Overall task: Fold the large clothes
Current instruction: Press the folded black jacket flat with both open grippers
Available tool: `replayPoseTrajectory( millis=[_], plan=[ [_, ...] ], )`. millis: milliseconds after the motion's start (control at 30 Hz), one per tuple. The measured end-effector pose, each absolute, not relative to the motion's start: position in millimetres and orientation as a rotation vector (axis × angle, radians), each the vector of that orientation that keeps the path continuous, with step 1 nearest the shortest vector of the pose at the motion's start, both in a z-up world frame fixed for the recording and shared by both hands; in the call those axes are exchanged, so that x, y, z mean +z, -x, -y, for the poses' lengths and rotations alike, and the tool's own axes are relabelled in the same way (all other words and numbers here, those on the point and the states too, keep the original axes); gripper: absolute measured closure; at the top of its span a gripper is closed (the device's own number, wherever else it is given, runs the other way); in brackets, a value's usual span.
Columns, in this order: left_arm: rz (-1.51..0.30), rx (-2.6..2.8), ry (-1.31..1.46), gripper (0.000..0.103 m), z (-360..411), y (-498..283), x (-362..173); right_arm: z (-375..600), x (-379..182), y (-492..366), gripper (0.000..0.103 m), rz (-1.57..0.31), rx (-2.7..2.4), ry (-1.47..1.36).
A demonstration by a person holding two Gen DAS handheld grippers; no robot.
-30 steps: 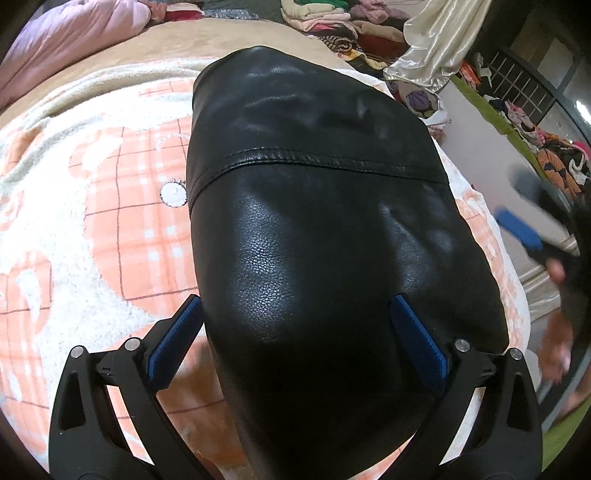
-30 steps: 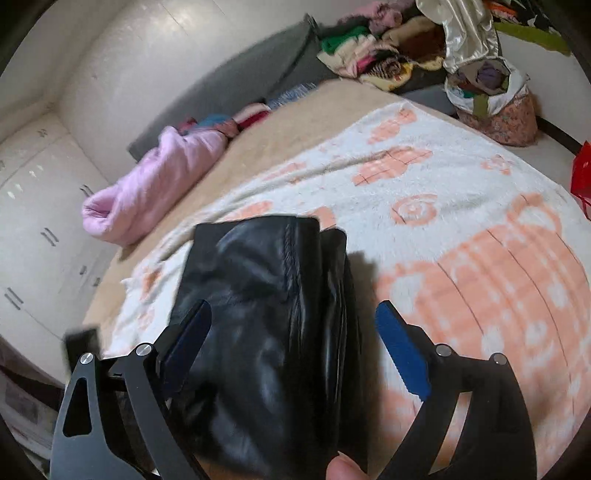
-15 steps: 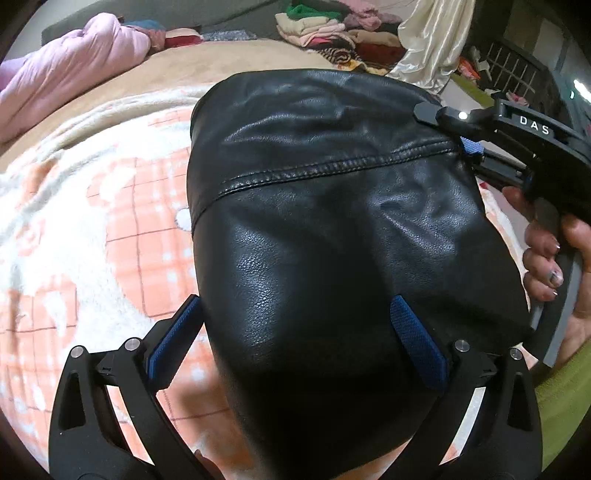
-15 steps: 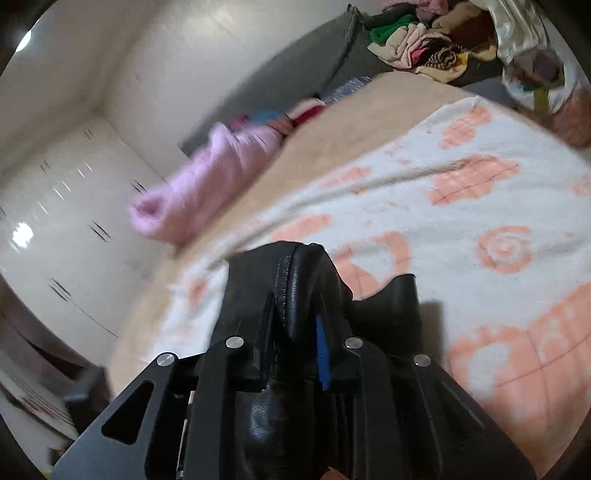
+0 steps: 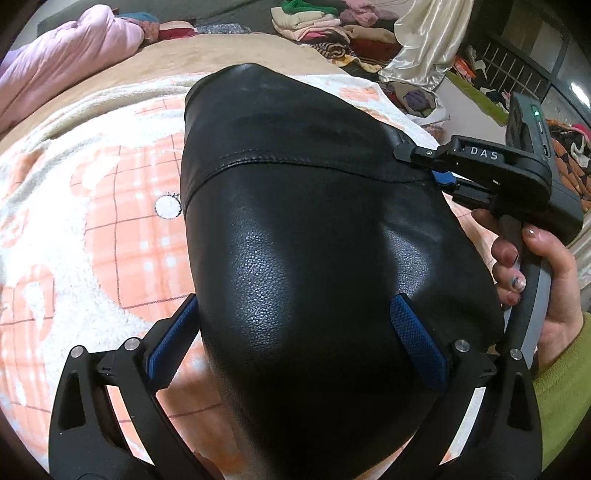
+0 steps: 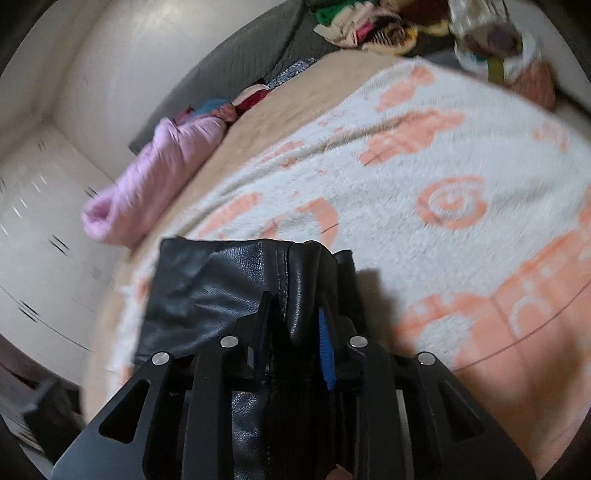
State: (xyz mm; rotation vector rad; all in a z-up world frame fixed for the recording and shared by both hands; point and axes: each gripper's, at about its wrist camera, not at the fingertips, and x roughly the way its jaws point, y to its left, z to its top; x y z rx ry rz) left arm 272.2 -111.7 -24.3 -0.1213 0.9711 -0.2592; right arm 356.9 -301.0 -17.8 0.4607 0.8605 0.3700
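Note:
A folded black leather jacket (image 5: 314,229) lies on a white and orange blanket (image 5: 92,206) on a bed. My left gripper (image 5: 295,332) is open, its blue pads wide apart on either side of the jacket's near end. My right gripper (image 6: 295,325) is shut on a bunched fold at the jacket's edge (image 6: 236,295). In the left wrist view the right gripper (image 5: 439,173) pinches the jacket's right side at the seam, held by a hand.
A pink duvet (image 5: 62,85) lies at the bed's far left. Piles of clothes (image 5: 332,26) and a cream cloth (image 5: 424,40) sit beyond the bed. White cabinets (image 6: 33,206) stand to the left in the right wrist view.
My right gripper went from open beside the jacket to shut on its right edge fold. The left gripper stayed open around the near end.

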Motion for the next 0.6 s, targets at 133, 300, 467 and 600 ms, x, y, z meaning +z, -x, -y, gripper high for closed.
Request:
replayPoseTrajectory(
  millis=[133,300,467,600],
  plan=[
    [-0.979,-0.262,0.137,0.008,110.2,-269.9,-25.2,299.6,-22.9,-355.8,0.071,-0.862,0.336,-0.431],
    [-0.982,-0.254,0.145,0.008,110.8,-267.6,-24.5,302.9,-23.3,-347.7,0.057,-0.856,0.306,-0.412],
    [-0.988,-0.248,0.154,0.008,109.5,-265.6,-22.5,304.6,-17.3,-333.6,0.050,-0.838,0.290,-0.387],
    [-0.994,-0.244,0.166,0.008,107.7,-263.4,-22.2,305.3,-14.8,-319.5,0.041,-0.840,0.275,-0.368]
  ],
)
